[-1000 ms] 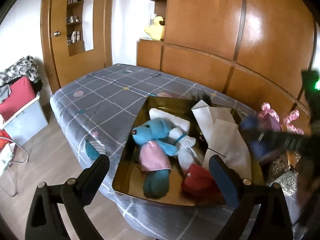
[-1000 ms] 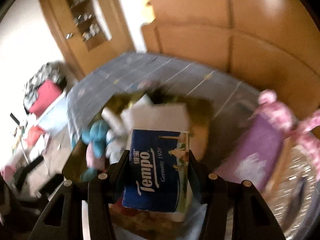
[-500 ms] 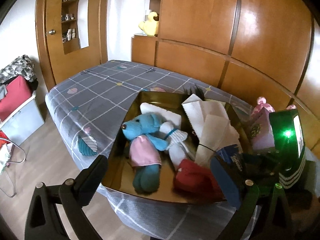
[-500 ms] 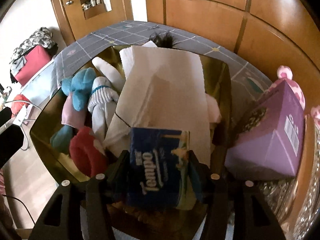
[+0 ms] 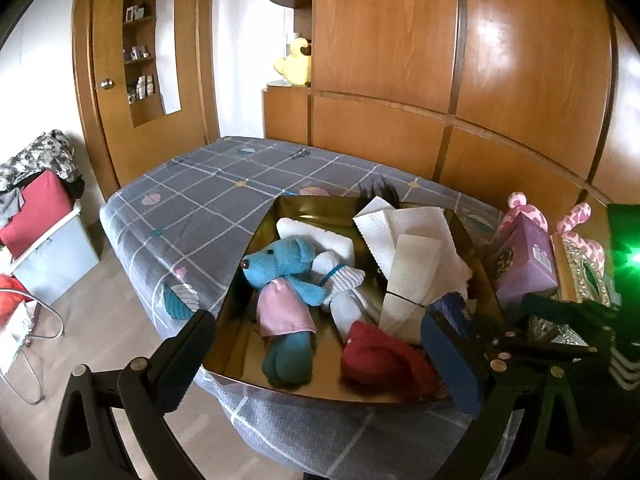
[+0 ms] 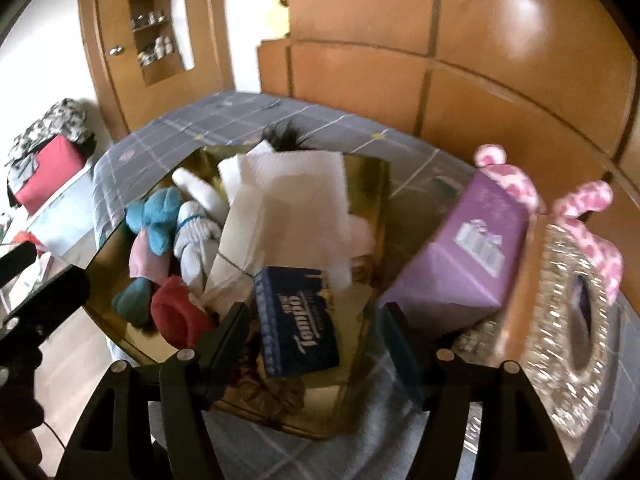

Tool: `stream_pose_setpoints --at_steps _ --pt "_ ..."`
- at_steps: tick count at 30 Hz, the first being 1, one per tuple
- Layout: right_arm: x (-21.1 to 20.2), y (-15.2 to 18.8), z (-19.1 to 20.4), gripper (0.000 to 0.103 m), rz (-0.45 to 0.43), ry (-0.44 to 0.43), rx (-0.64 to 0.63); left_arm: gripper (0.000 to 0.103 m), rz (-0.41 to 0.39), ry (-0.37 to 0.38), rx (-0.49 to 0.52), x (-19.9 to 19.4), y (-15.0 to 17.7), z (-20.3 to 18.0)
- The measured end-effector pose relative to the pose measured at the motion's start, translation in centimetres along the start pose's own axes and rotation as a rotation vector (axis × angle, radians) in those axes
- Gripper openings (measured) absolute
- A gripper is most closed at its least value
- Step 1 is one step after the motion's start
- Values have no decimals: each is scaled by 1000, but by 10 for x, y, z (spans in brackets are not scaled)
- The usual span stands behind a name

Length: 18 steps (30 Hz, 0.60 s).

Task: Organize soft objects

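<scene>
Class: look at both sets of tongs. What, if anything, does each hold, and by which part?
Nothing is held. The right tongs are opening, with the blue tissue pack lying free between them in the gold tray; the left tongs are empty.

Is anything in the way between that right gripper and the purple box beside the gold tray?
Nothing visible. The right gripper, jaws opening clear of the blue tissue pack, has only bare bedcover between it and the purple box.

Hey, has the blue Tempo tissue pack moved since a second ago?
Yes. The Tempo tissue pack was clamped in the right gripper; now it lies at the near end of the gold tray, with the jaws opening off it.
</scene>
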State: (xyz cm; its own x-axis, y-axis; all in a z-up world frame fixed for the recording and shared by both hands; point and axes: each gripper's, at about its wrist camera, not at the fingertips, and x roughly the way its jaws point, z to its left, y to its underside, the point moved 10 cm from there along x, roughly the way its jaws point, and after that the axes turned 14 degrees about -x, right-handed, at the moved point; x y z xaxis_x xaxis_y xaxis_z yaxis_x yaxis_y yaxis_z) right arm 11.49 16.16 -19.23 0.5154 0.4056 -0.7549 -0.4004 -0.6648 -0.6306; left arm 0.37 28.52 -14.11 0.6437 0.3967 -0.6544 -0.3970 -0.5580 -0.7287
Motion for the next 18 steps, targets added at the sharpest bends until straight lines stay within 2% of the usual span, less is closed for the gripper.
stream_pose_setpoints --at_steps 4,8,13,18 --pt "-18 8 -11 68 -25 68 56 103 -18 4 0 -6 1 -4" --pt "-30 17 -19 68 -40 101 107 103 -36 6 -3 -13 2 -8" --pt "-49 24 -29 68 -79 166 138 103 -27 16 2 -16 7 -15" --pt "-60 29 -36 68 -96 188 158 103 -27 29 23 -21 12 -23"
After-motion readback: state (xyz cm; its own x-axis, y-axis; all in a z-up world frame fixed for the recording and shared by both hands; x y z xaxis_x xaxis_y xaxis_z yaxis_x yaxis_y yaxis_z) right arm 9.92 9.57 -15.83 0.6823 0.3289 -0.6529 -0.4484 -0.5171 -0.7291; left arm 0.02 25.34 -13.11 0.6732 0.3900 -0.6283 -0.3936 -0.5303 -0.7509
